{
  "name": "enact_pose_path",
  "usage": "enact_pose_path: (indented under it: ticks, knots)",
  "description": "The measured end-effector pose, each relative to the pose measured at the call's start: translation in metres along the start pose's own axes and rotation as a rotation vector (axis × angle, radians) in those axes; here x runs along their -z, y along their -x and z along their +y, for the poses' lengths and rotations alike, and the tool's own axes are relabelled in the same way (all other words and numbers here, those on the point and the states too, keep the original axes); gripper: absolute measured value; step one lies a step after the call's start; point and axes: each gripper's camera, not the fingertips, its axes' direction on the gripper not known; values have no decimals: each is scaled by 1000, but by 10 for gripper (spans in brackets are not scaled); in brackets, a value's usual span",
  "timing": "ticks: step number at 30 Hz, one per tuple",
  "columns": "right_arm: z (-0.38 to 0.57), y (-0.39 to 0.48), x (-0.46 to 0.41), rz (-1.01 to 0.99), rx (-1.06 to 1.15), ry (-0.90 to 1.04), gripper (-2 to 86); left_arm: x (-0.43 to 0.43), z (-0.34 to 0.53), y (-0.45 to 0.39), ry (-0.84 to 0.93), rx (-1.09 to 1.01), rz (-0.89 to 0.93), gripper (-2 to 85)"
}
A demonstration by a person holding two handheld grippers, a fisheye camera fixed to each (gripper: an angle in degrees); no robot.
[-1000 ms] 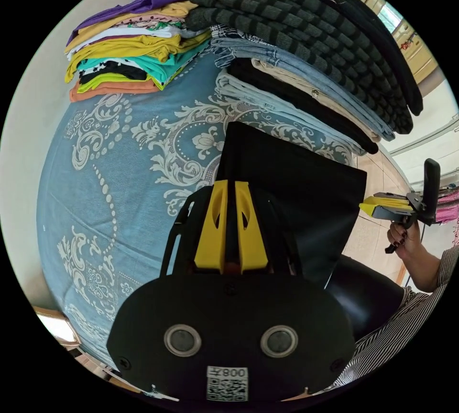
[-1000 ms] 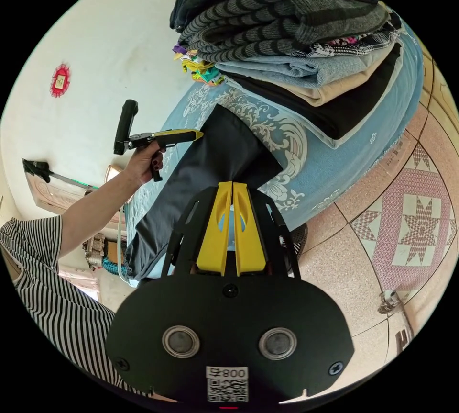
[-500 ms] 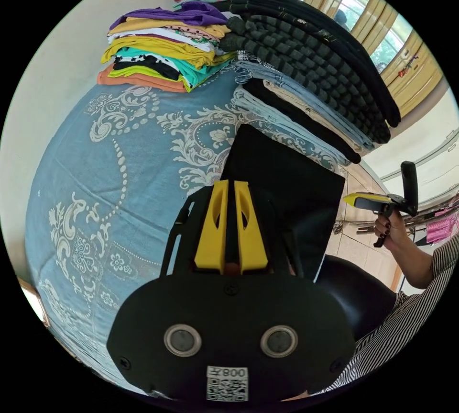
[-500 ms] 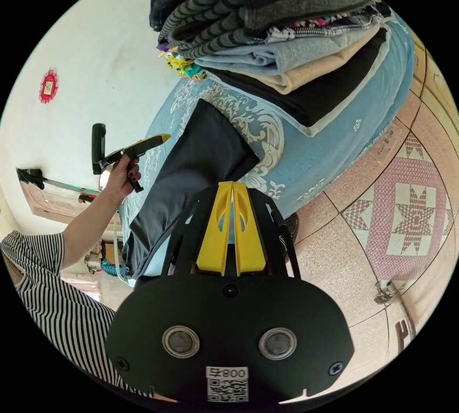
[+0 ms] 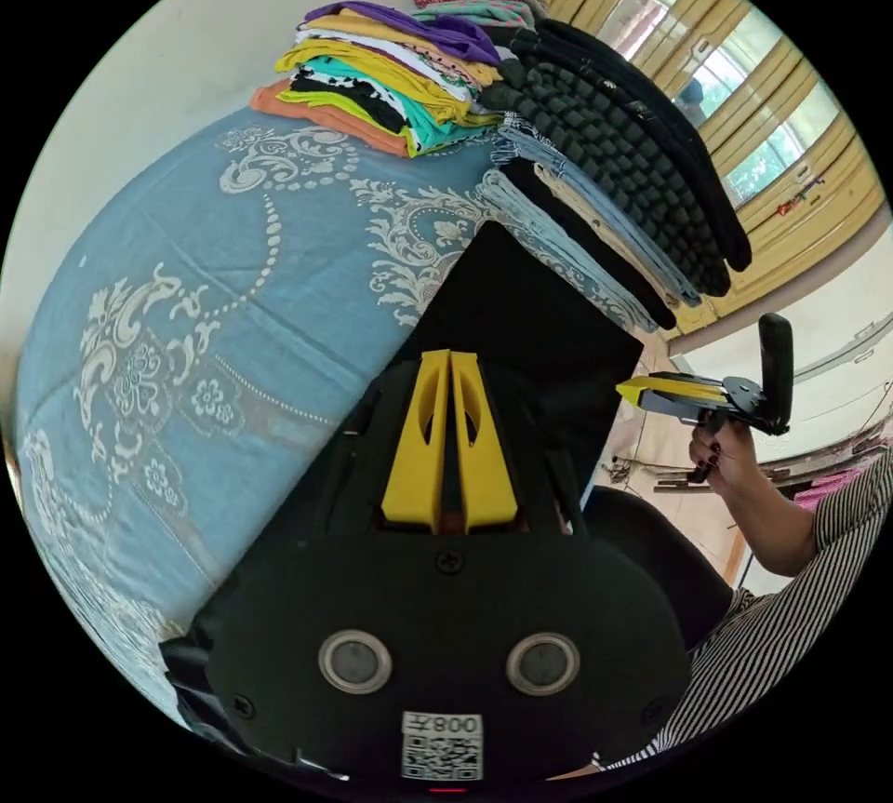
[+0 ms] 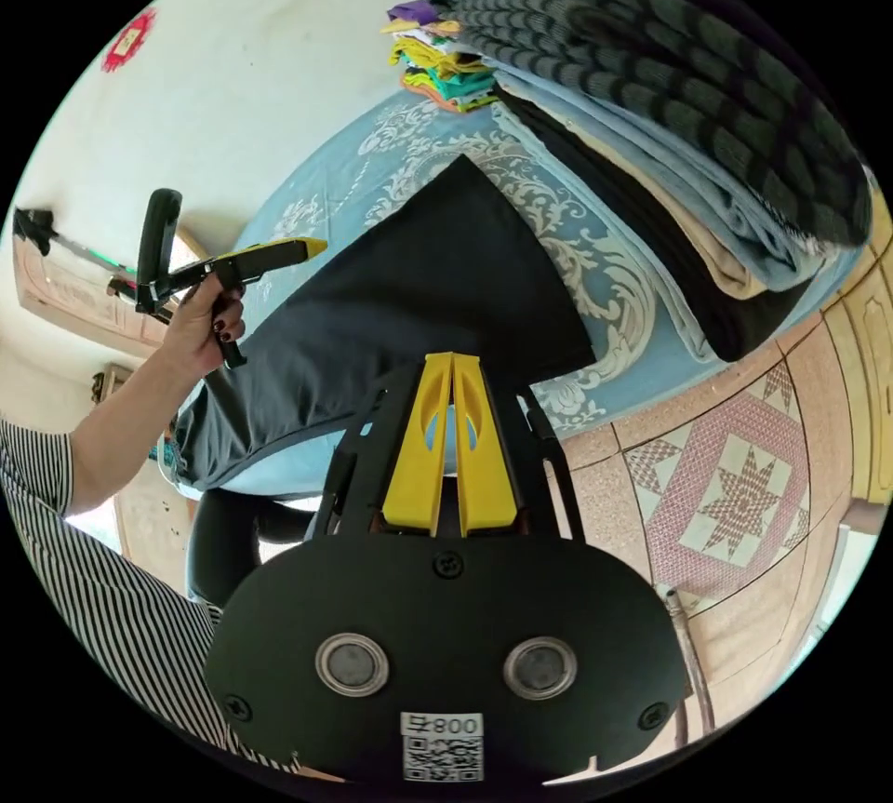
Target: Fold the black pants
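The black pants (image 5: 539, 347) lie flat on a blue patterned bed (image 5: 214, 282), one end hanging over the bed's edge. In the left gripper view, the left tongs (image 5: 451, 356) are clenched, their yellow tips over the pants; whether they pinch cloth cannot be told. The right tongs (image 6: 453, 358) are also clenched, at the pants' near edge, with the grip unclear. A hand (image 6: 200, 328) holds the left tongs beside the pants. Stacks of folded clothes (image 5: 614, 180) sit just beyond the pants. Patterned floor tiles (image 6: 735, 496) lie below.
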Motion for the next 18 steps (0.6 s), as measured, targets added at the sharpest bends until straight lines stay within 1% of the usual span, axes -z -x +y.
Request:
enact_pose_path:
  ticks: [1, 3, 4, 6, 7, 8, 9, 10, 11, 13, 14, 16, 18]
  knots:
    - [-7, 21, -5, -44, 51, 8, 0, 8, 15, 4, -1, 13, 0, 1]
    - [-19, 58, -17, -133, 149, 36, 0, 39, 80, 23, 20, 101, -62, 1]
    - [-27, 87, -29, -188, 223, 77, 0, 47, 99, 28, 32, 132, -77, 1]
    - [-38, 134, -52, -255, 344, 141, 0, 73, 168, 49, 83, 260, -128, 1]
    - [-43, 165, -70, -287, 426, 210, 0, 78, 184, 54, 97, 291, -141, 1]
    - [-45, 195, -93, -313, 508, 317, 0, 84, 215, 64, 137, 354, -151, 1]
    - [-45, 209, -105, -316, 543, 375, 0, 89, 242, 73, 163, 408, -119, 1]
    - [-43, 233, -127, -283, 599, 470, 0, 96, 254, 77, 109, 420, -90, 1]
    - [-38, 253, -148, -211, 658, 572, 0, 106, 272, 86, 100, 465, -47, 1]
    - [-41, 273, -152, -195, 669, 547, 0, 127, 290, 99, 89, 507, -24, 1]
    - [-45, 286, -156, -172, 677, 576, 1, 146, 302, 106, 39, 497, -41, 1]
    - [-52, 309, -154, -187, 691, 536, 1, 175, 323, 120, -6, 501, -92, 1]
    - [-60, 342, -157, -255, 719, 509, 0, 209, 362, 145, -17, 578, -217, 1]
